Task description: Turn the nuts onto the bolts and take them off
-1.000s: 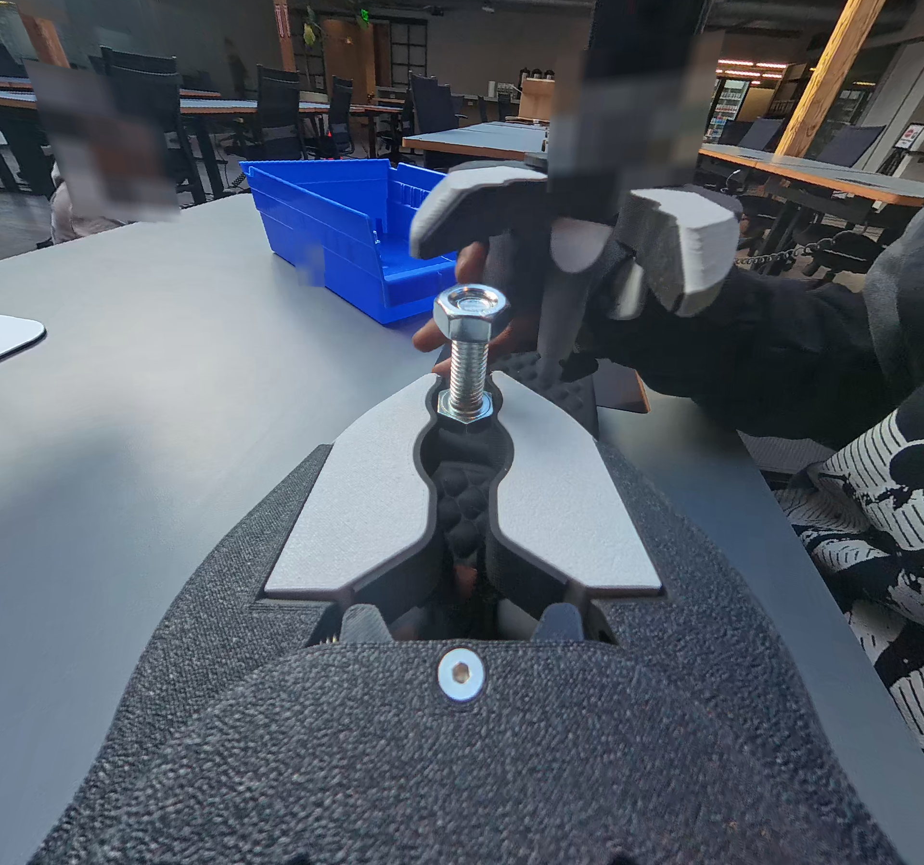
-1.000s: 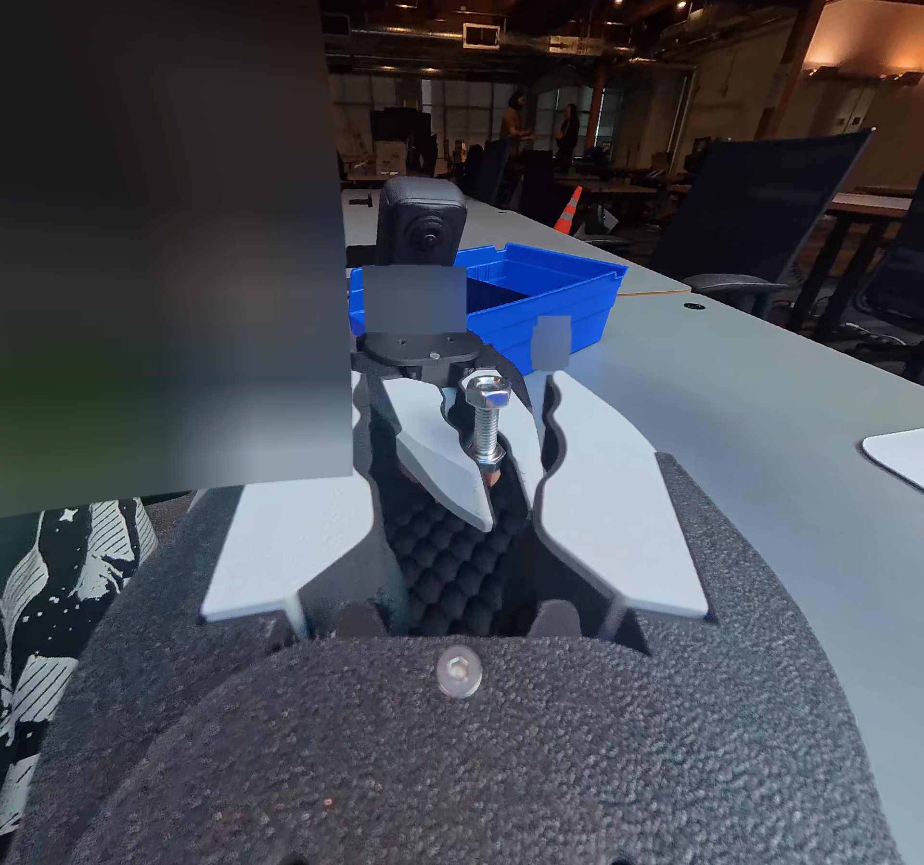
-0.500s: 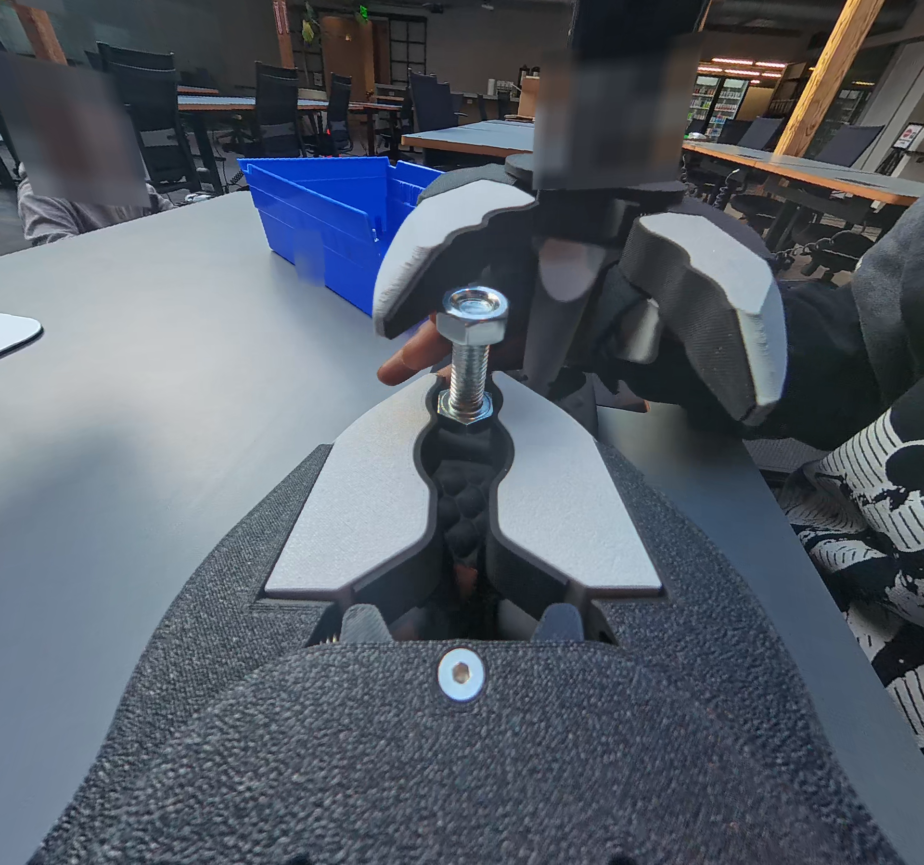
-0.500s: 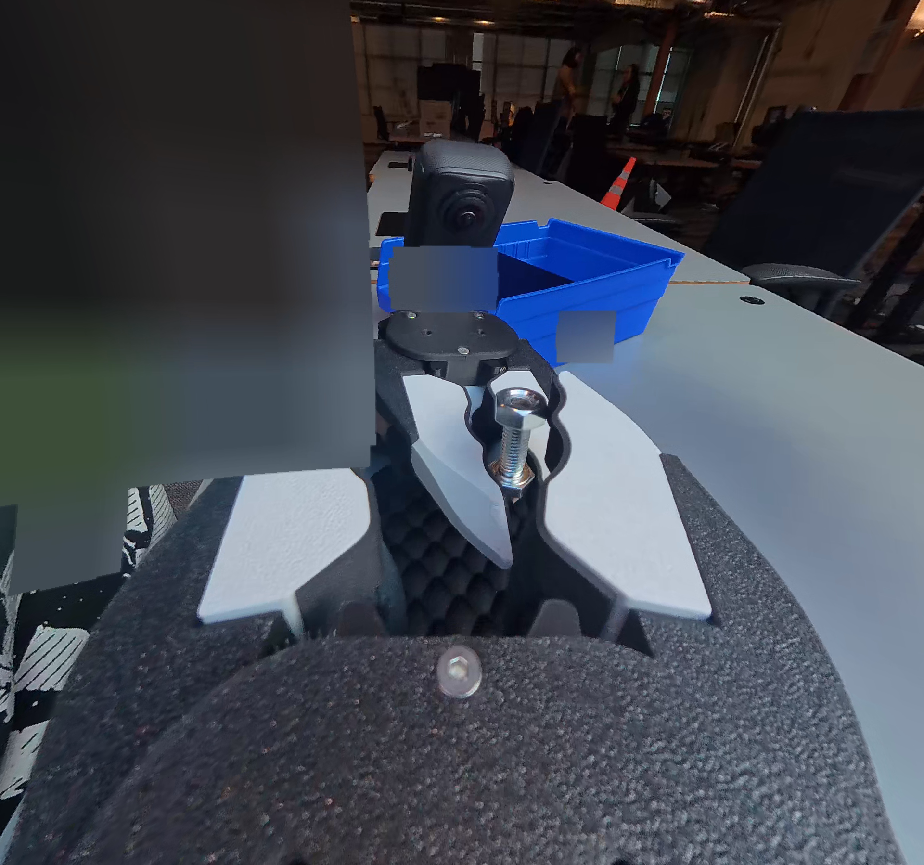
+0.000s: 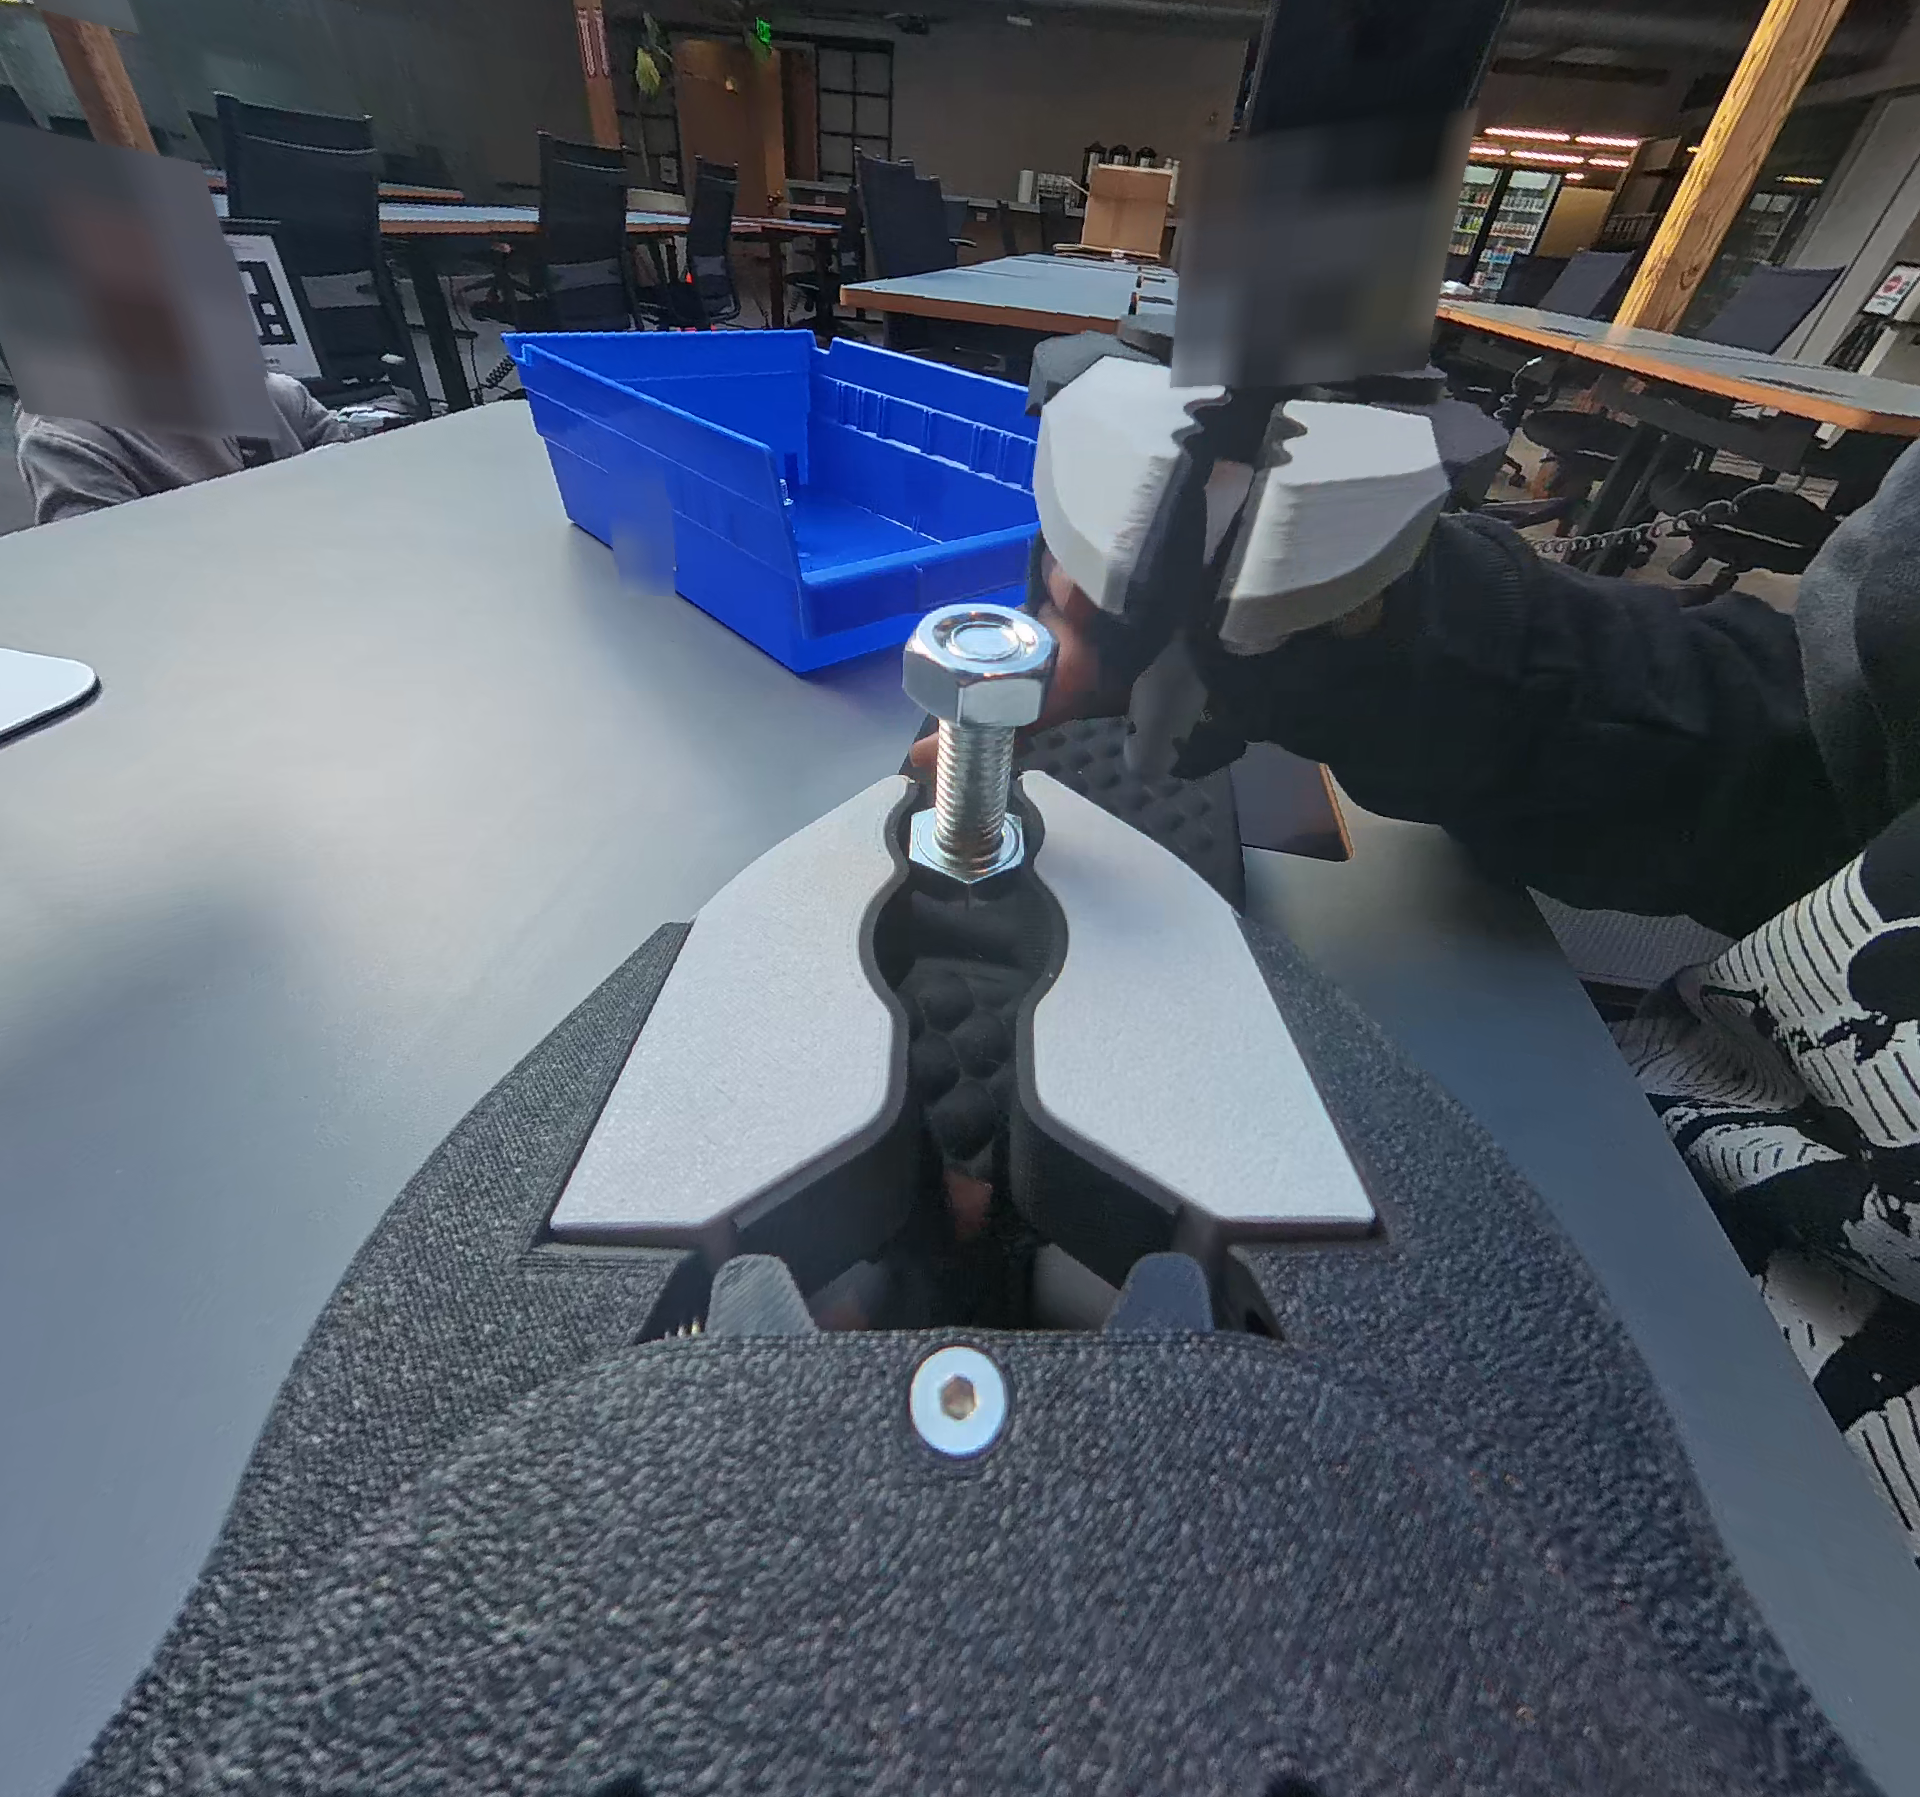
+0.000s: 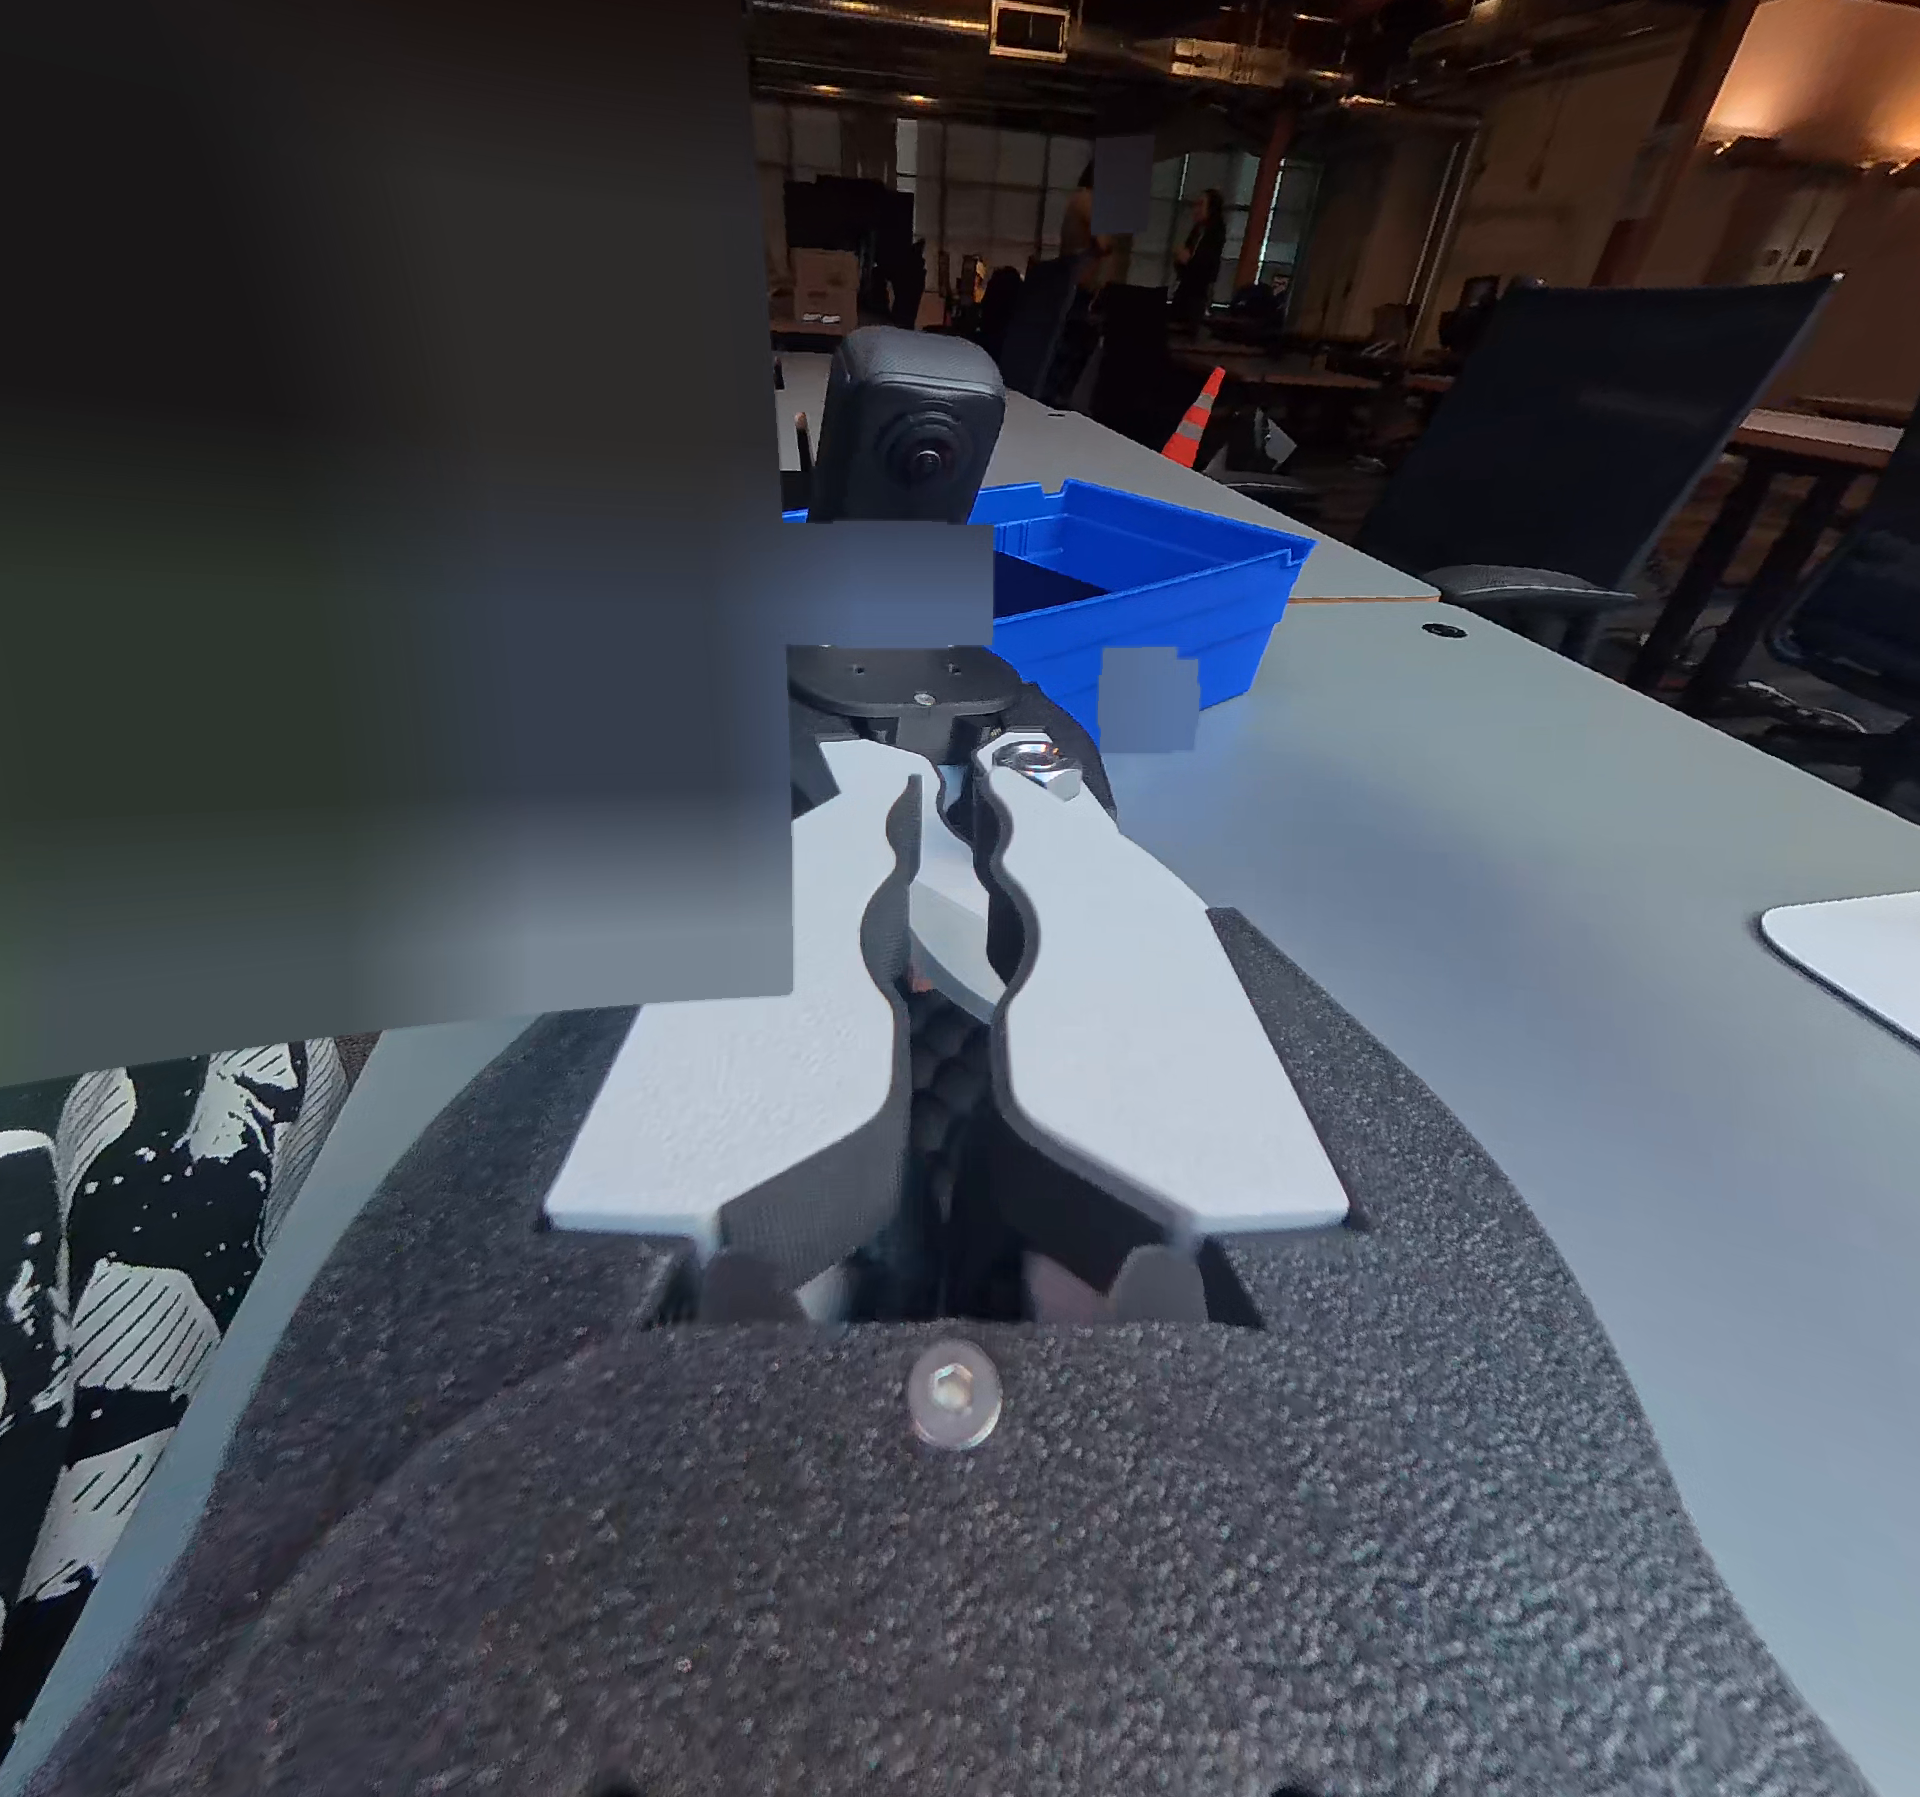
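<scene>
So the bolt is standing upright, head up, with the nut threaded near its lower end. The left tool has its two grey fingers pinched in tight on that nut right at the tips, so the bolt's shank and hex head stick up free above them. All of this sits over the grey bench, not resting on it as far as I can see.

The right tool is just behind and to the right of the bolt head in the left wrist view, tipped downward, fingers drawn nearly together with only a thin gap. It doesn't look like it's gripping anything. From its own camera the right tool shows the same narrow gap, and the bolt head peeks out just past the tip of its right-side finger, beside it and not between the two. The hand holding that tool wears a black glove.

Farther back on the bench is a blue plastic bin, well apart from the bolt. A white flat thing lies at the bench edge on the left. Office chairs and other tables fill the room behind.
</scene>
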The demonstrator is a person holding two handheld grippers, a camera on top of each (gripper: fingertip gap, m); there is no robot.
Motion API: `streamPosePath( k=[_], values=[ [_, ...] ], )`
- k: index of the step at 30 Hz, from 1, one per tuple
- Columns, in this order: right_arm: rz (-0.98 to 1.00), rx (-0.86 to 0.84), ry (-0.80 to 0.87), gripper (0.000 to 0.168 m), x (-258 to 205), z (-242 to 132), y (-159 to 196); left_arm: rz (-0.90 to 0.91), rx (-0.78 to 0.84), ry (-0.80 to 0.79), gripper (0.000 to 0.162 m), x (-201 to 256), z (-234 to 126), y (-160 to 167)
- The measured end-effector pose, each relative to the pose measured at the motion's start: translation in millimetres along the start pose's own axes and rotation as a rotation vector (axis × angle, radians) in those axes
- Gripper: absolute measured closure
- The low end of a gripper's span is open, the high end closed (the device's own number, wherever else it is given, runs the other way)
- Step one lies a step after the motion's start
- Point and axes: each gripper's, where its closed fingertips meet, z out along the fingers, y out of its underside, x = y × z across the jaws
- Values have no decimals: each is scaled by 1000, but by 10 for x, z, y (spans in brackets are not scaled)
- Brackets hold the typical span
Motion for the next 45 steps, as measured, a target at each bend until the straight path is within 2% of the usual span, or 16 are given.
streamPosePath(
  k=[2, 6, 10, 15, 22, 28, 32, 35, 36, 40, 45],
  values=[
    [3, 13, 24, 151, 58, 1, -17, 2, -1, 1, 147, 3, 1, 1],
    [33, -7, 6, 101, 88, 134, 29, 4, -3, 3, 147, 9, 4, 3],
    [8, -48, -65, 92, -10, 326, 104, 7, -6, 6, 147, 15, 8, 8],
    [-15, -64, -113, 93, -93, 441, 108, 4, -6, 5, 147, 12, 10, 9],
    [-5, -49, -60, 106, -36, 288, 85, 1, -2, 2, 147, 8, 6, 3],
    [-5, -36, -7, 126, 9, 118, 63, 1, -1, -1, 147, 6, 5, 1],
    [-15, -25, -25, 156, -41, 40, 43, 0, 0, -2, 147, 4, 5, 0],
    [-19, -11, 1, 158, 2, 7, 21, 2, 0, -3, 147, 5, 4, 0],
    [-16, -2, 13, 153, 30, 7, 14, 1, 0, -3, 147, 4, 4, 0],
    [14, -6, 17, 105, 82, 122, 49, 3, -3, 0, 147, 10, 7, 3],
    [1, -38, -65, 88, -26, 361, 113, 5, -5, 2, 147, 14, 9, 6]
  ],
)
